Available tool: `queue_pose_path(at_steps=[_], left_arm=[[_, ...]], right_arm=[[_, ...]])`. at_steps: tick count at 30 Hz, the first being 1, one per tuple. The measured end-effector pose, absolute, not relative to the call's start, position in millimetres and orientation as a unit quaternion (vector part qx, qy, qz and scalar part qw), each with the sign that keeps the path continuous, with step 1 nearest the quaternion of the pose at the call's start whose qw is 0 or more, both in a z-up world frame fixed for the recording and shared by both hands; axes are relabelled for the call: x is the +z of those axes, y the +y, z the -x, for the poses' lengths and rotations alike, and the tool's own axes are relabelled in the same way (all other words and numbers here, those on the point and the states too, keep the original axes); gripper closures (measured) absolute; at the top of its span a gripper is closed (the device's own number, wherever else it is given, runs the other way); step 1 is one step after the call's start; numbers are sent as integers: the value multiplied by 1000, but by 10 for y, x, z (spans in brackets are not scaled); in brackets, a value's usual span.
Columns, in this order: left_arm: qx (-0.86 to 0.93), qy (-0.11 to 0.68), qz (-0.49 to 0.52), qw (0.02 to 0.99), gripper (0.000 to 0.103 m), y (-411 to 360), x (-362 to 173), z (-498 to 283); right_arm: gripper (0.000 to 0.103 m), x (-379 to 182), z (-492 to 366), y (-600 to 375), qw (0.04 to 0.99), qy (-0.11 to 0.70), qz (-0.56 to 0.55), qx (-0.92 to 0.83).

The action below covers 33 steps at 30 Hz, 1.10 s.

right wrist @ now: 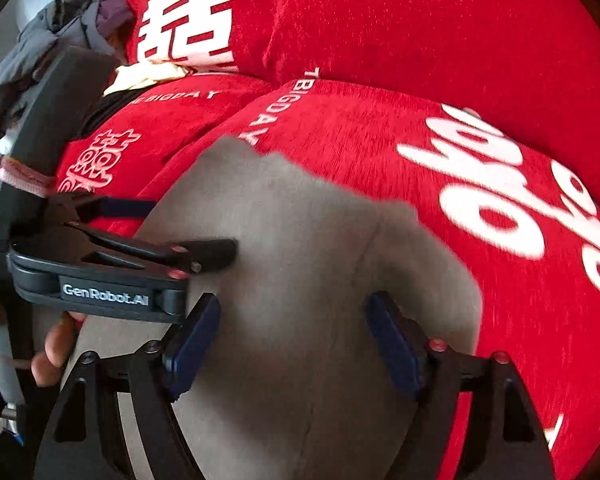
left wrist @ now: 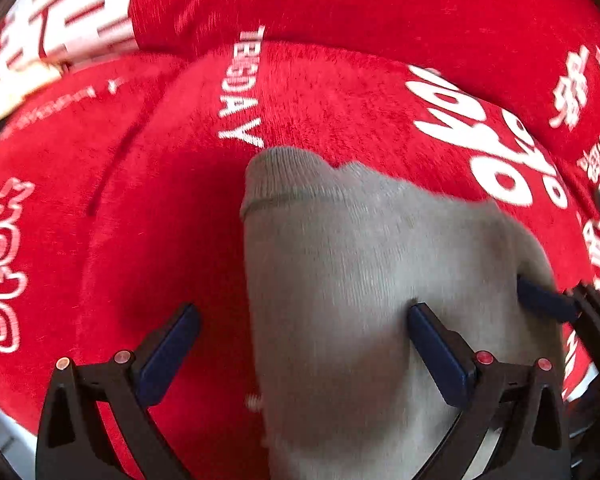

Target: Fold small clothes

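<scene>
Big red plush cushion cover with white printed lettering (left wrist: 340, 112) fills both views, another red cushion panel with large white block characters (right wrist: 188, 20) behind it at upper left of the right wrist view. Grey knit sock-like small garment (left wrist: 340, 280) lies flat on the red cover, ribbed cuff end pointing away from the cameras, one seam line across near that end; same garment (right wrist: 300, 260) blurred in the right wrist view. Heap of grey and purple clothes (right wrist: 60, 32) at far upper left, pale yellow cloth (right wrist: 148, 74) beside it on the cover edge. Left gripper (left wrist: 304, 344) jaws spread wide, dark blue pads, one finger (left wrist: 168, 356) over red cover, other over the garment, nothing clamped. Right gripper (right wrist: 294, 340) also spread wide over the garment, both blue pads above grey fabric, not pinching. Left gripper body with GenRobot.AI label (right wrist: 108, 296) crosses the right wrist view at left, its tip on the garment edge. Person's fingers (right wrist: 56, 348) visible under it, gold ring at edge.
</scene>
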<state>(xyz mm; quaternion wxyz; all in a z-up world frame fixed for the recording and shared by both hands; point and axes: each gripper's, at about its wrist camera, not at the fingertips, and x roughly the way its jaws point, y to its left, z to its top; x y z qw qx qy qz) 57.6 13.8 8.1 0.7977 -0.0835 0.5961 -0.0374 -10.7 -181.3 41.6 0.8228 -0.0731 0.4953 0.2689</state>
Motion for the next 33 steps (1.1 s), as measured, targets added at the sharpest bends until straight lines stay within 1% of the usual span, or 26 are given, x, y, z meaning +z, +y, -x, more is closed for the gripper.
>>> queue_pose_path(at_steps=[5, 9, 12, 14, 17, 22, 25, 29, 33], left_arm=[[-14, 590, 76, 804, 0, 179, 223, -628], [-29, 564, 62, 823, 0, 177, 463, -290], [-46, 557, 32, 829, 0, 104, 532, -25], [-55, 552, 20, 832, 0, 61, 537, 136], [-58, 556, -8, 829, 0, -7, 397, 340], [-76, 549, 30, 832, 0, 125, 359, 578], [-84, 550, 48, 830, 0, 201, 329, 701], [-75, 542, 37, 836, 0, 201, 436, 858], [-71, 525, -5, 848, 0, 95, 577, 1027]], right_arm=[[20, 470, 98, -1816, 822, 498, 82, 262], [20, 635, 362, -1925, 840, 473, 72, 256], [20, 705, 669, -1895, 850, 446, 113, 256], [20, 685, 854, -1859, 851, 433, 142, 261], [20, 525, 1070, -1832, 843, 432, 185, 263], [20, 510, 1319, -2071, 857, 413, 161, 263], [20, 463, 1505, -2166, 856, 409, 173, 265], [20, 362, 1720, -2196, 845, 418, 224, 247], [19, 553, 1917, -2202, 862, 384, 225, 244]])
